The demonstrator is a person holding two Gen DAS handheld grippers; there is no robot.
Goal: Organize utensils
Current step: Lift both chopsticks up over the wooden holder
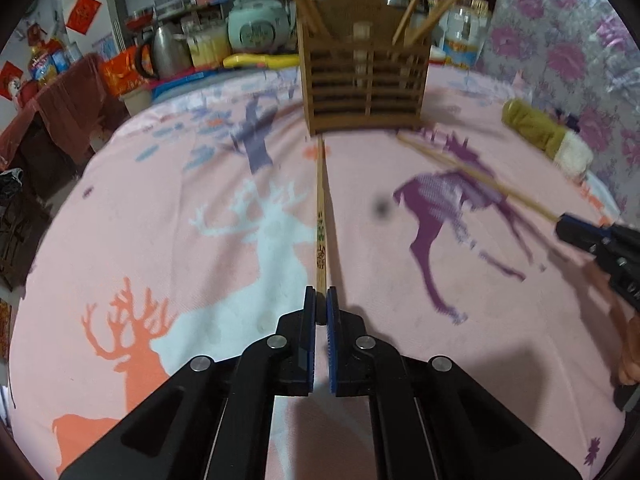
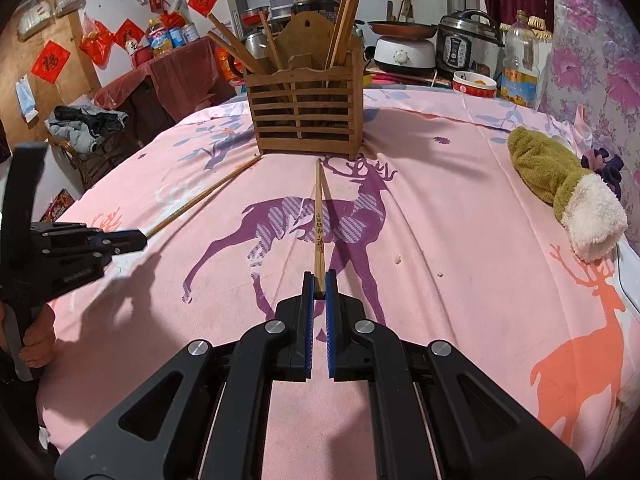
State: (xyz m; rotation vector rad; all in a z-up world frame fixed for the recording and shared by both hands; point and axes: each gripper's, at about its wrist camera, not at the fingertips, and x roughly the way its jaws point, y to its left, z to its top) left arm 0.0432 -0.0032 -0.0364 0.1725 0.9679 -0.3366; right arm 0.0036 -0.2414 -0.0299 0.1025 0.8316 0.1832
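A slatted wooden utensil holder (image 1: 362, 80) stands on the pink deer-print cloth and holds several chopsticks; it also shows in the right wrist view (image 2: 305, 114). My left gripper (image 1: 321, 306) is shut on a printed chopstick (image 1: 321, 220) that points at the holder's base. My right gripper (image 2: 316, 290) is shut on another printed chopstick (image 2: 319, 216), its tip just short of the holder. Each gripper shows in the other view, the right gripper (image 1: 576, 232) and the left gripper (image 2: 132, 240), each with its chopstick (image 1: 472, 170) (image 2: 200, 200).
A green and white plush item (image 2: 560, 184) lies at the cloth's right side, also in the left wrist view (image 1: 544, 132). Behind the table stand a kettle (image 1: 168, 50), rice cookers (image 2: 468, 42), an oil bottle (image 2: 520, 68) and a bowl (image 2: 474, 84).
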